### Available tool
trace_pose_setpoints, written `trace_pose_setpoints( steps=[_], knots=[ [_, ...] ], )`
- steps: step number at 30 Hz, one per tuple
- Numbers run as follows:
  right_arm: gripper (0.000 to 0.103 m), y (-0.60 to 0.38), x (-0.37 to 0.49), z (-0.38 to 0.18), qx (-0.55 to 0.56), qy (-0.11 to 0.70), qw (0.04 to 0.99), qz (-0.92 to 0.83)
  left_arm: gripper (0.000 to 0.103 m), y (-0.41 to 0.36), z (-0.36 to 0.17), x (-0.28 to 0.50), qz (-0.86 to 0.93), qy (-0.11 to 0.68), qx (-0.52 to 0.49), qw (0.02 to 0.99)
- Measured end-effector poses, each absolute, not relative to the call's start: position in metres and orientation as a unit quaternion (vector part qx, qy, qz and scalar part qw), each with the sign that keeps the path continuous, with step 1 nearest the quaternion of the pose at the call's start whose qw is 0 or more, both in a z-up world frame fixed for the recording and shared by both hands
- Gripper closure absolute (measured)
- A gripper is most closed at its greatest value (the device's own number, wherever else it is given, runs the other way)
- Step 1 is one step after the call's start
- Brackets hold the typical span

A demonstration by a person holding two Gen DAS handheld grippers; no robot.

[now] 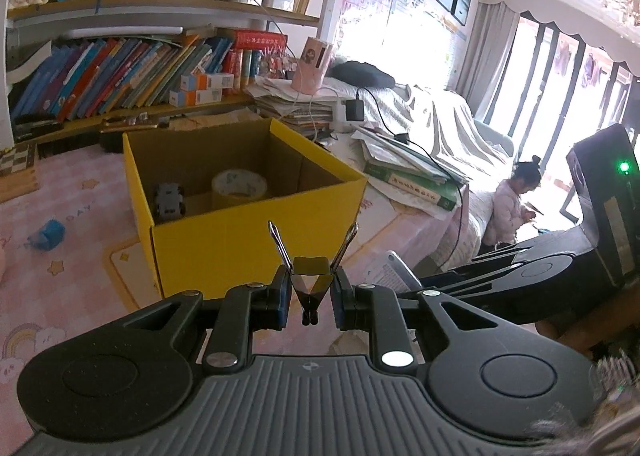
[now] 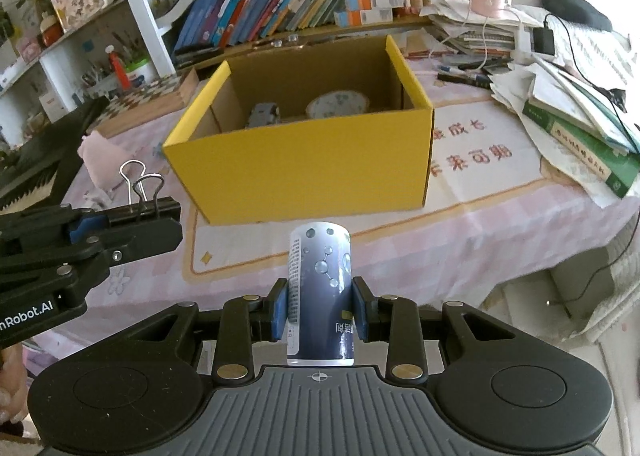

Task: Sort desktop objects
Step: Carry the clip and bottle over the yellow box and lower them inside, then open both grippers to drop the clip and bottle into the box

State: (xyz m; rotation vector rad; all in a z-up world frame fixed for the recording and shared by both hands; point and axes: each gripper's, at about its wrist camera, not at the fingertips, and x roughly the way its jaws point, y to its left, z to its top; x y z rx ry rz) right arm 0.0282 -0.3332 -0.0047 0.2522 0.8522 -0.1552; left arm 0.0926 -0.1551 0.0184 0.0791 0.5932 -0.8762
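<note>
Carry step: left gripper (image 1: 311, 302) pinched a binder clip (image 1: 312, 280), right gripper (image 2: 320, 312) clamped a bottle (image 2: 320, 296), both short of the yellow box (image 2: 300, 160). Next: reach over the rim, release.

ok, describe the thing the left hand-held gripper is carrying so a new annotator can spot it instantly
Start at the yellow box in the middle of the pink tablecloth. Just in front of its left corner, the left hand-held gripper is shut on a binder clip. It is small and black, with two silver wire loops sticking up, unlike the dark blue can in the right hand-held gripper.
</note>
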Motion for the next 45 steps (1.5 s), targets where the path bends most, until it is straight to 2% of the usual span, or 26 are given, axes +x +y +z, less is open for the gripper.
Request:
trace_pose_setpoints(
  steps=[15,22,29,36,45],
  knots=[
    [0.071,-0.374,0.095,0.044,0.094,0.335,0.937,-0.009,0.084,-0.194,0.058,0.139,-0.368,0.219,0.049,0.902],
    [0.071,-0.395,0.145,0.057,0.069,0.310,0.948,0.006,0.084,-0.218,0.058,0.185,-0.338,0.218,0.070,0.913],
    [0.071,-0.401,0.195,0.021,0.014,0.358,0.933,0.031,0.084,-0.242,0.024,0.232,-0.306,0.265,0.121,0.906],
    [0.071,-0.392,0.219,-0.024,-0.048,0.421,0.903,0.064,0.084,-0.254,-0.013,0.247,-0.294,0.325,0.150,0.886],
    [0.071,-0.392,0.229,-0.043,-0.053,0.476,0.872,0.095,0.084,-0.259,-0.023,0.260,-0.288,0.359,0.145,0.876]
  ],
)
